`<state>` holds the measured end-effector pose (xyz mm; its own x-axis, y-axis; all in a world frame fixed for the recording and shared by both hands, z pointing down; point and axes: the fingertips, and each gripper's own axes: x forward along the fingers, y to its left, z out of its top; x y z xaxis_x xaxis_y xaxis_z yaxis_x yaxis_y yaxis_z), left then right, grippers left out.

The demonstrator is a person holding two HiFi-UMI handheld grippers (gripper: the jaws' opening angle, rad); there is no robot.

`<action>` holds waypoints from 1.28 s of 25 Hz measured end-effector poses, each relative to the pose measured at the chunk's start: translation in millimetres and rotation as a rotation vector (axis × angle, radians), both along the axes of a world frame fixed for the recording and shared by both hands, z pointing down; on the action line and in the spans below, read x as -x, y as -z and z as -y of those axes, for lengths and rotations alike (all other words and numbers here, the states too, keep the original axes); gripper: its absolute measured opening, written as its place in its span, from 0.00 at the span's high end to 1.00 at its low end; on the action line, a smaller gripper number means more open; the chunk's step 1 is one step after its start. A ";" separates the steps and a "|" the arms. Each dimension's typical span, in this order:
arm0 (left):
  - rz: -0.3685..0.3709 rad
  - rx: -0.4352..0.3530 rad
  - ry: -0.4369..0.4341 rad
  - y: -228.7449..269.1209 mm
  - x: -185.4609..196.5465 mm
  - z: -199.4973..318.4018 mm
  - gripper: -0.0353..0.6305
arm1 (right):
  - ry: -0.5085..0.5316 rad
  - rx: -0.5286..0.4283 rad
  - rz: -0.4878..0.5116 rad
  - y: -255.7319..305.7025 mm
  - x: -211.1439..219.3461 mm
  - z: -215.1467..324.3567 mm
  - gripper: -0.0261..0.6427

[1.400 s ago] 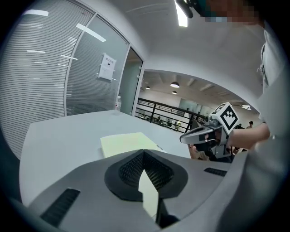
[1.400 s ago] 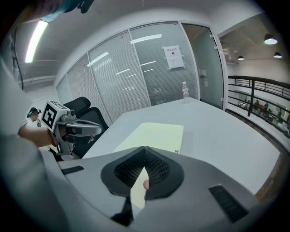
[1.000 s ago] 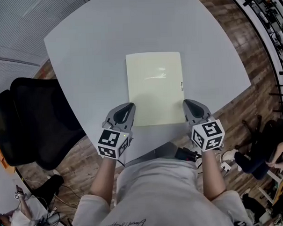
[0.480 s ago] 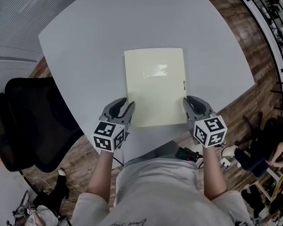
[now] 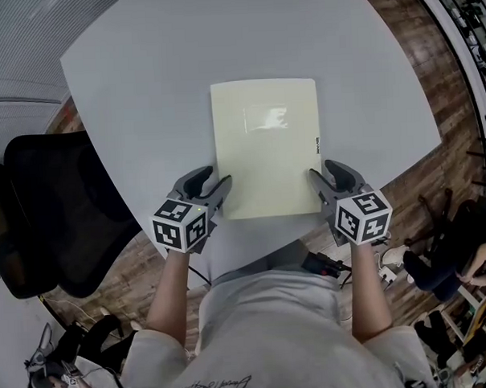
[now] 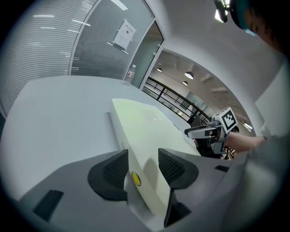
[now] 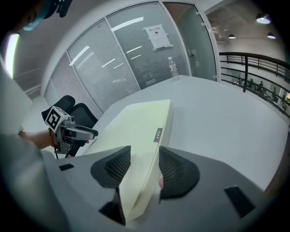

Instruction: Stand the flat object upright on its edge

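Head view, flat object (image 5: 265, 148), near corners between just-opened fingers (image 5: 196, 181)

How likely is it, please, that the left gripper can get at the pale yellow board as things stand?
Probably yes. The left gripper straddles the near left corner of the pale yellow board; its jaws have just been opening and stand apart, not pressing. Nothing on the grey table blocks it.

My light grey, short-sleeved T-shirt (image 5: 273, 324) bears dark script. Beyond it, my left gripper (image 5: 213, 185) and right gripper (image 5: 326, 174) are grey, with black ribbed pads (image 6: 112, 168) and black-and-white marker cubes (image 5: 180, 226).
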<state>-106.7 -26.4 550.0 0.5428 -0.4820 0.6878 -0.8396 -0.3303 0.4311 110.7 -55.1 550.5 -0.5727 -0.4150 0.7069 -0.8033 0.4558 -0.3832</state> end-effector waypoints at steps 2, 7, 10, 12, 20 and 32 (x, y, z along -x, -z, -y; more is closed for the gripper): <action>-0.023 0.024 0.003 -2.9 -1.1 0.0 0.60 | -0.002 0.017 0.008 -3.3 -0.6 0.2 0.64; -0.058 0.057 0.016 -10.0 0.5 3.1 0.57 | -0.011 0.062 0.039 -10.5 -1.5 0.4 0.60; -0.088 0.083 0.025 -15.8 1.4 4.0 0.56 | -0.010 0.088 0.053 -15.6 0.9 -0.3 0.58; -0.101 0.096 0.029 -19.2 2.1 4.2 0.55 | -0.007 0.101 0.051 -19.5 2.2 -0.7 0.57; -0.215 0.191 0.025 -28.3 0.5 3.8 0.54 | 0.015 0.177 0.068 -29.5 5.5 -2.6 0.55; -0.213 0.229 -0.032 -30.3 -5.6 5.1 0.58 | 0.044 0.244 0.082 -30.2 9.4 -2.5 0.60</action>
